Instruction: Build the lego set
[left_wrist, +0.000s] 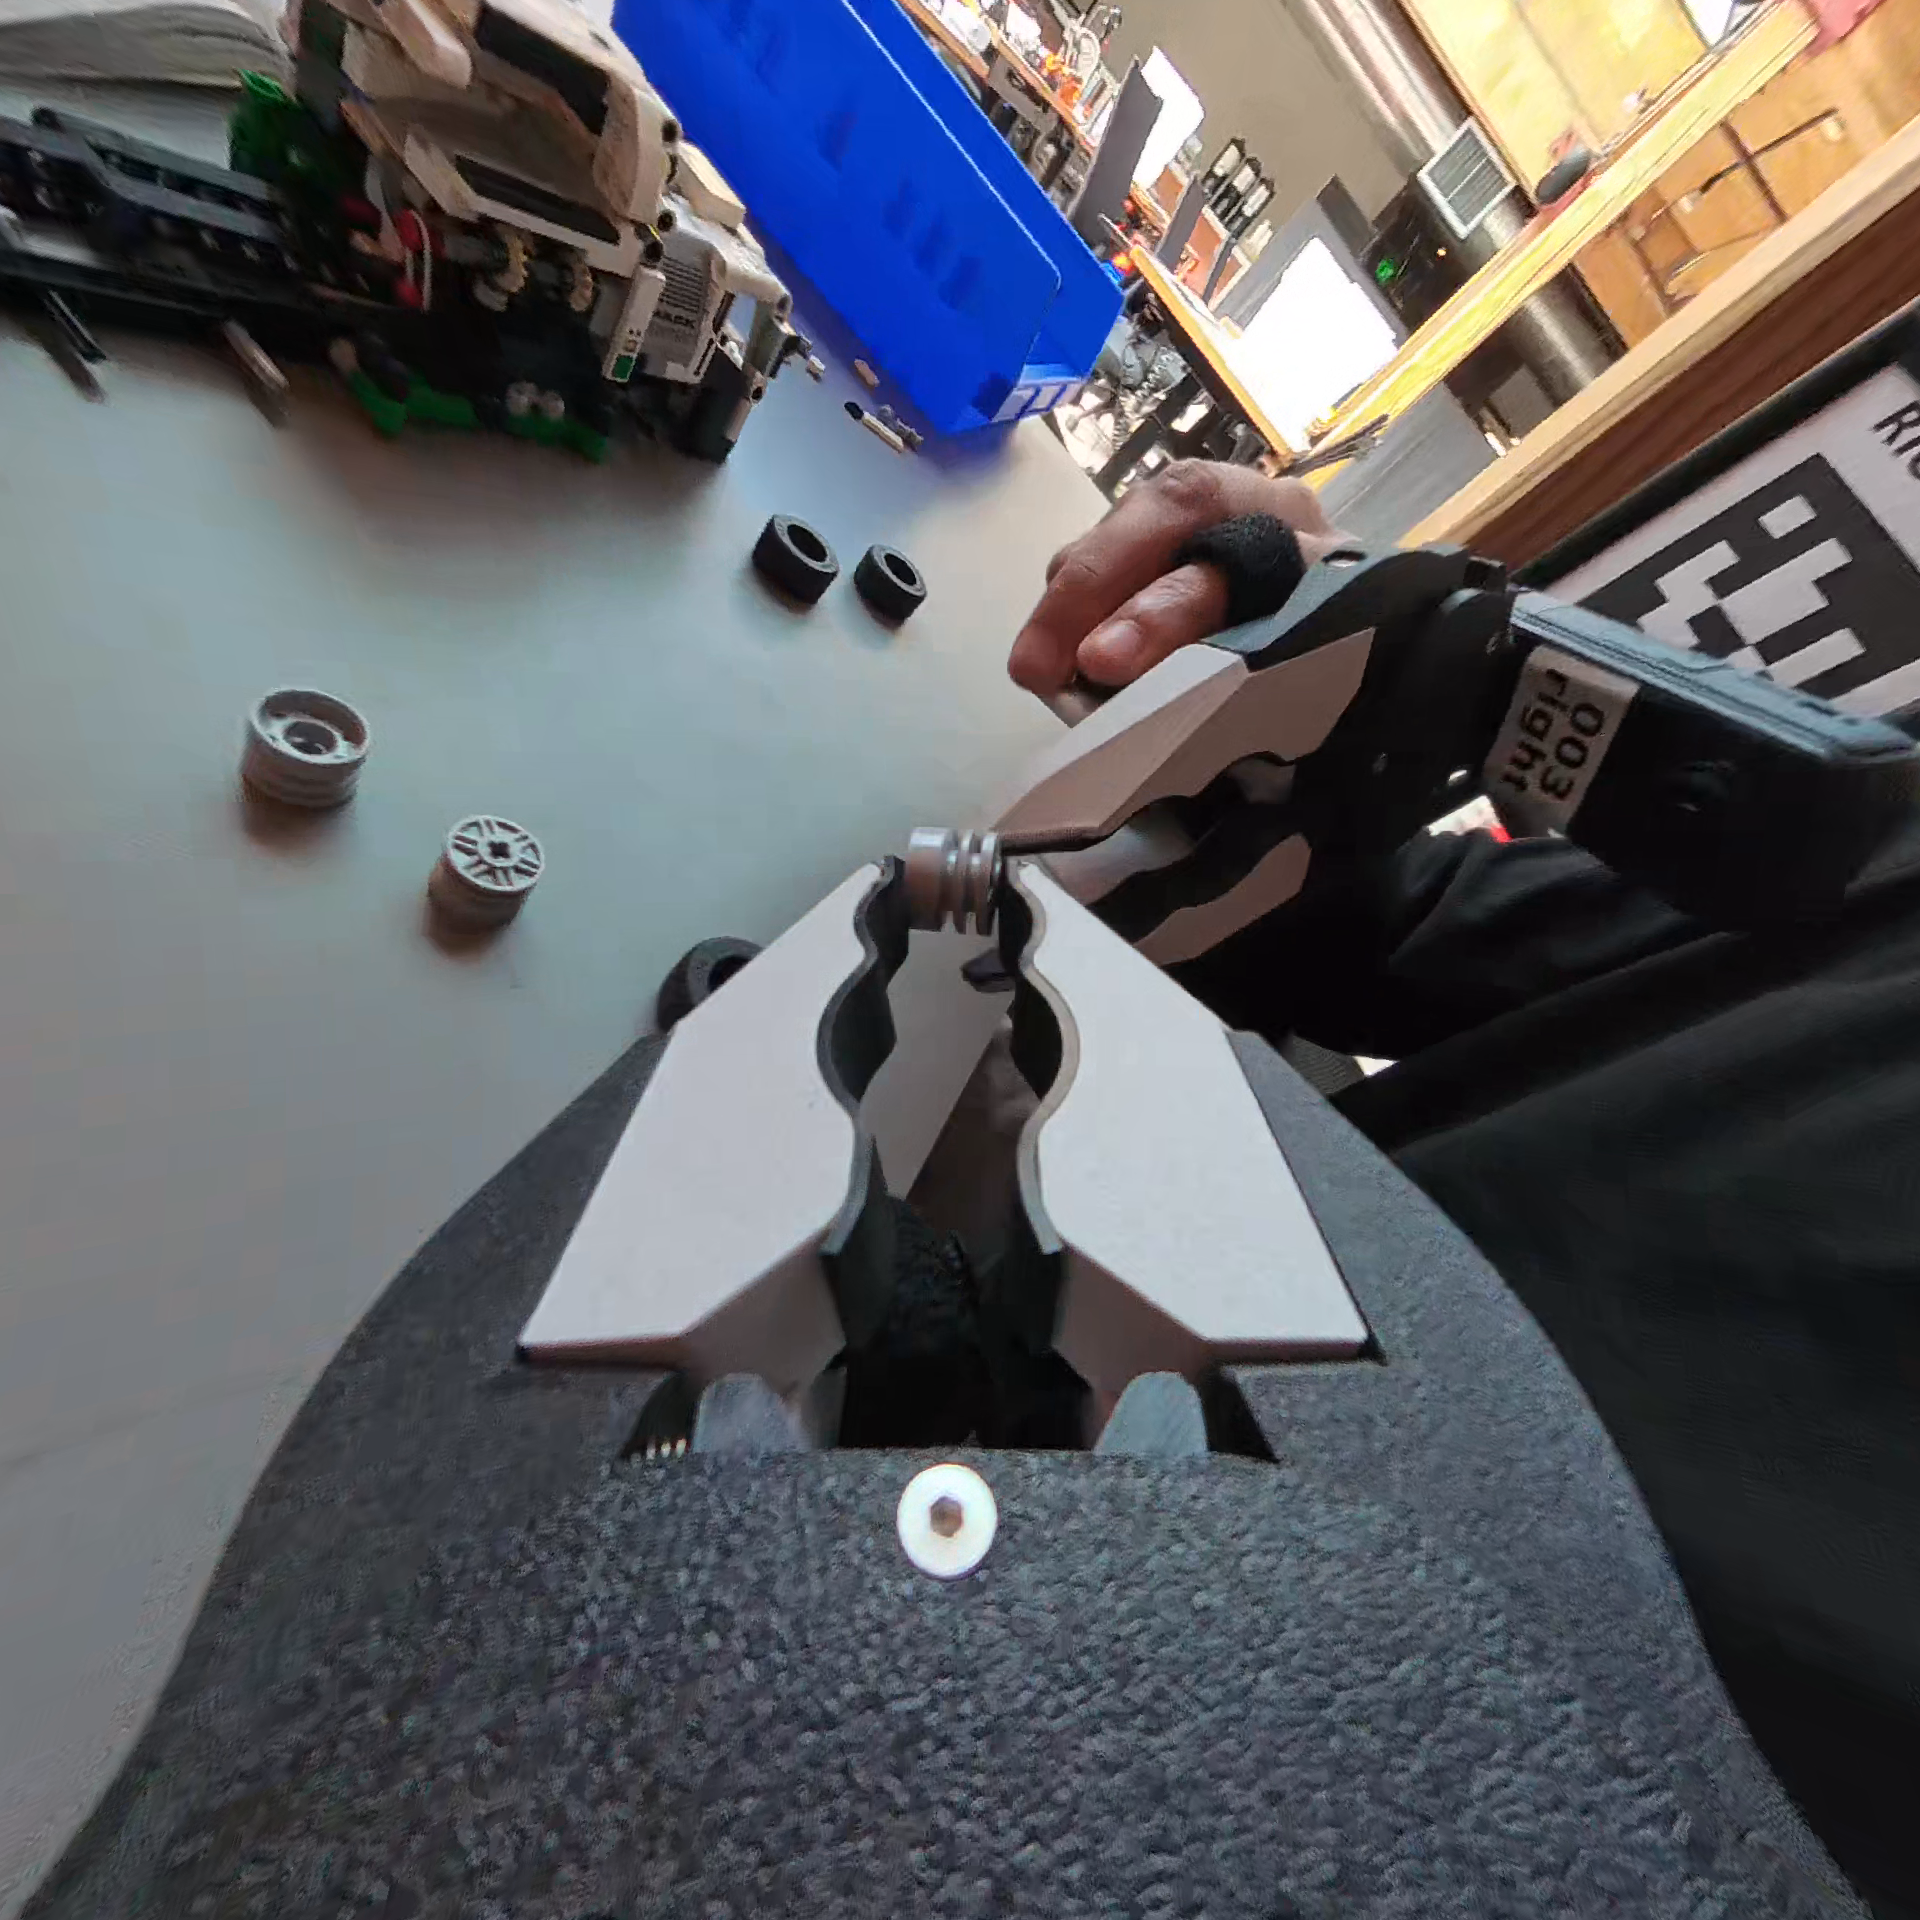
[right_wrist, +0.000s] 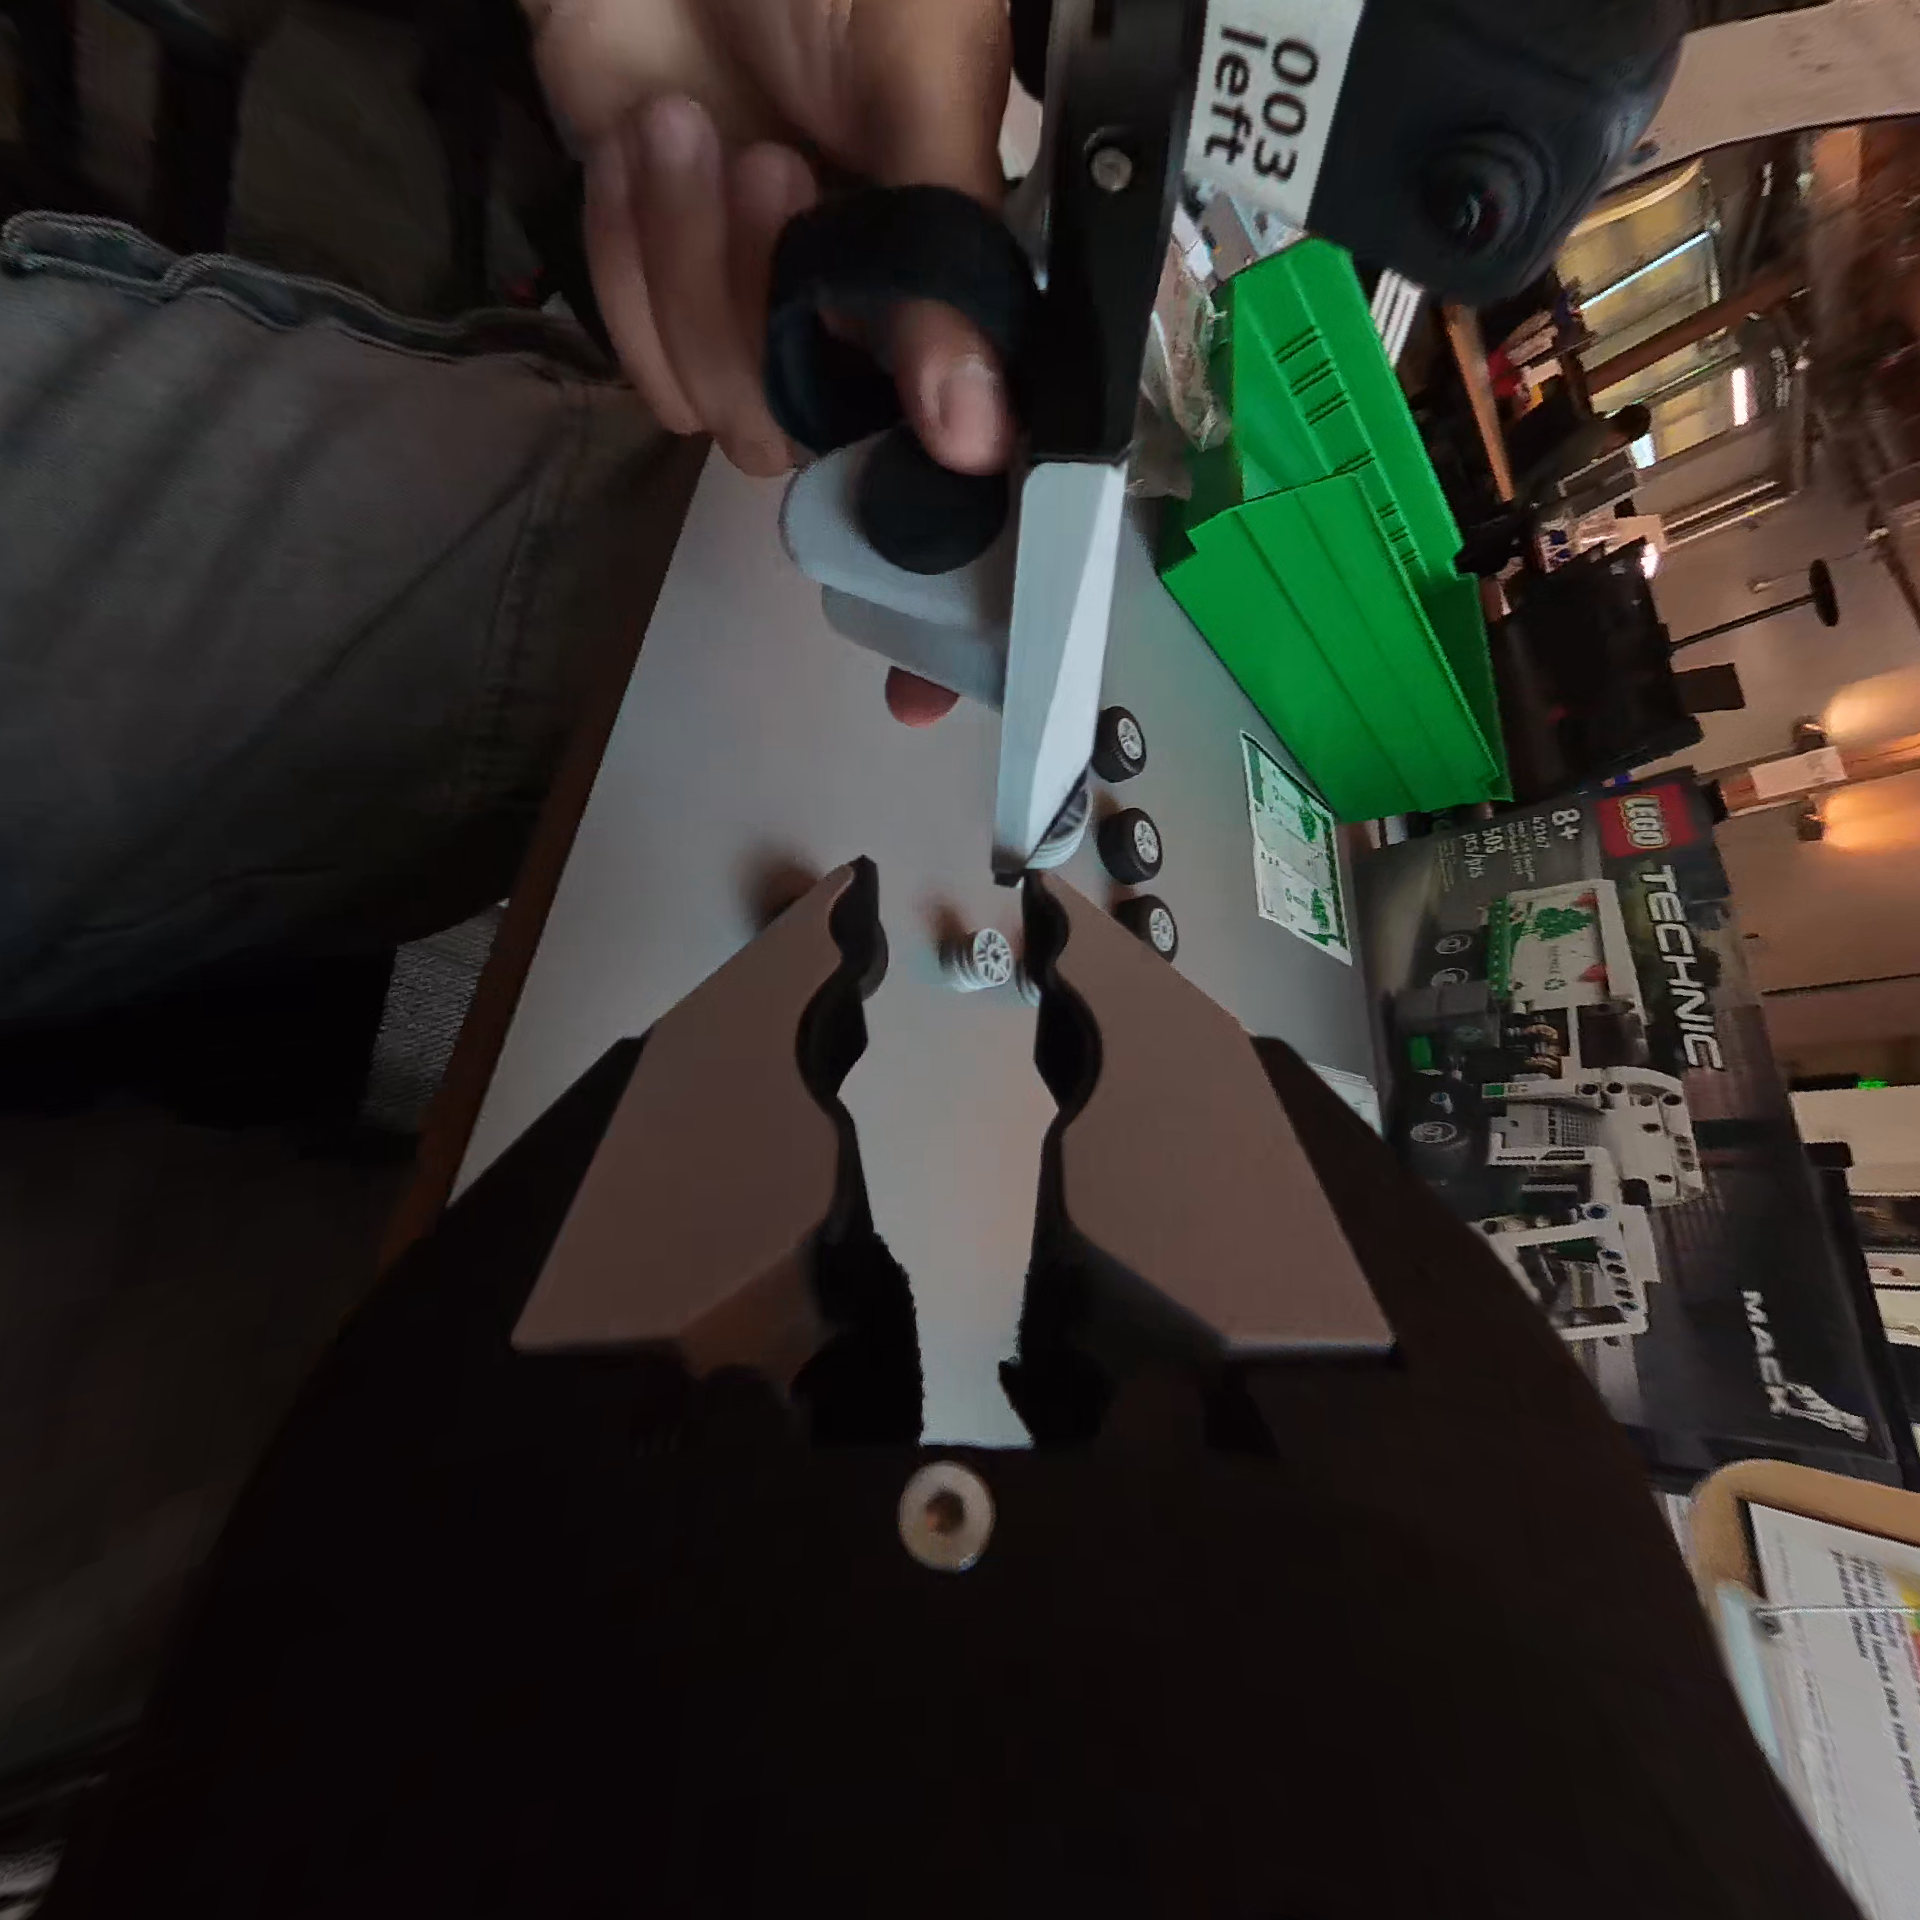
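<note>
1. Left tool (left_wrist: 951, 883) pinches a grey wheel rim (left_wrist: 954, 871) above the tabletop (left_wrist: 623, 727); its narrow tip grip risks the rim twisting free.
2. Right tool (right_wrist: 945, 883), parted and empty, touches the left tool's tip; a nudge could dislodge the rim.

Left tool (left_wrist: 951, 883) clamped at tips; right tool (right_wrist: 951, 883) parted, empty.

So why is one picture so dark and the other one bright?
In the right wrist view the right gripper is in shadow, its body nearly black, while the room behind glows with lamps; the hand up top is smeared by blur. In the left wrist view daylight falls evenly on the table, the grey wheel hub in the left gripper looks sharp, and the wide lens tilts and bends the background.
</note>
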